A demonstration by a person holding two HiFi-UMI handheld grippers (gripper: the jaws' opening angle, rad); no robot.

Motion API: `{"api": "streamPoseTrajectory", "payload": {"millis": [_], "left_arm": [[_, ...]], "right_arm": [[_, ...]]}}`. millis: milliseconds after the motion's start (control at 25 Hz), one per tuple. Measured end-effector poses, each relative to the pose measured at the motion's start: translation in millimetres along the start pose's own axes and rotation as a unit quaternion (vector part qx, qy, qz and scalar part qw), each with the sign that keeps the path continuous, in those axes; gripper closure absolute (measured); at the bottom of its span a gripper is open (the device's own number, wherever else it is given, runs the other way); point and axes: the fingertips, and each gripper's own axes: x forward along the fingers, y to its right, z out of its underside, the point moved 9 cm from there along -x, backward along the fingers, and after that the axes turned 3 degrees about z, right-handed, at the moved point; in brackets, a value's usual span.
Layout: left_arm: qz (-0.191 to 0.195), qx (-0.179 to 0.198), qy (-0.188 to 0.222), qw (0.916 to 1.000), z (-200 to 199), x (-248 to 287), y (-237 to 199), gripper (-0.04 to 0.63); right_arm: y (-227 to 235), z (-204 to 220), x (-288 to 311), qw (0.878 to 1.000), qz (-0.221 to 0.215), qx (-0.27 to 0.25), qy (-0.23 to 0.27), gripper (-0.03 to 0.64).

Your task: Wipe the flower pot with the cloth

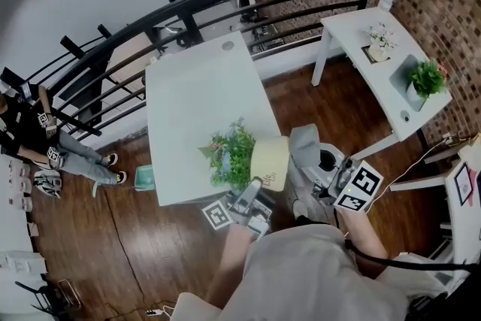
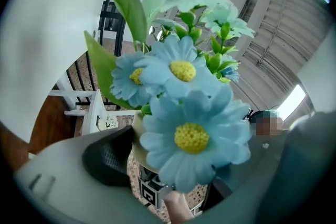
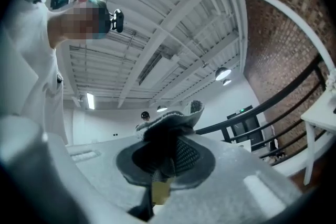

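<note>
Flower pot (image 1: 272,160) tipped sideways above table (image 1: 188,101) edge, rim clamped in left gripper (image 1: 254,190); cloth (image 1: 304,145) pinched tight in right gripper (image 3: 164,162), just beside. Likely best: press cloth flat against pot wall, keep left grip firm.

Pale shirt (image 1: 323,278), grey left tool (image 1: 252,190), marker-cubed right tool (image 3: 165,157)

The left gripper (image 1: 254,188) is gripping a cream flower pot (image 1: 272,160) that is lying tipped sideways, its blue-flowered plant (image 1: 229,155) pointing out over the white table (image 1: 195,94). The right gripper (image 1: 314,162) is holding a grey cloth (image 1: 304,140) just beside the pot's base.
</note>
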Motion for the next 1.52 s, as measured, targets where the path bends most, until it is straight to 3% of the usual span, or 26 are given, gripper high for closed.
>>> {"api": "streamPoseTrajectory", "payload": {"millis": [200,480,680,840,1000,1160,1280,1400,1520], "left_arm": [[0.008,-0.012,-0.003,0.9999,5,5,-1,0.156],[-0.003,-0.008,0.017,0.9998,-15,7,-1,0.156],[-0.021,0.011,0.020,0.9995,-24,2,-10,0.158],[-0.033,0.017,0.012,0.9992,-26,-4,-14,0.158],[-0.019,-0.005,0.001,0.9998,-23,-5,-15,0.158],[-0.011,-0.017,0.000,0.9998,-21,-7,-15,0.158],[-0.043,-0.004,0.016,0.9989,-29,-15,-22,0.158],[-0.110,0.044,0.027,0.9926,-41,-29,-39,0.160],[-0.182,0.090,0.011,0.9791,-55,-48,-63,0.160]], "right_arm": [[23,21,-4,0.998,0.044,0.027,-0.037,0.611],[-1,57,3,0.994,0.023,0.053,-0.089,0.611],[-10,54,9,0.994,-0.008,0.079,-0.079,0.611],[-3,39,17,0.995,-0.007,0.085,-0.051,0.611],[17,34,24,0.995,0.017,0.090,-0.040,0.611],[33,54,21,0.990,0.063,0.107,-0.072,0.611],[23,79,21,0.983,0.063,0.129,-0.114,0.611],[7,102,21,0.978,0.058,0.142,-0.142,0.611],[20,117,3,0.969,0.125,0.148,-0.156,0.611]]}}
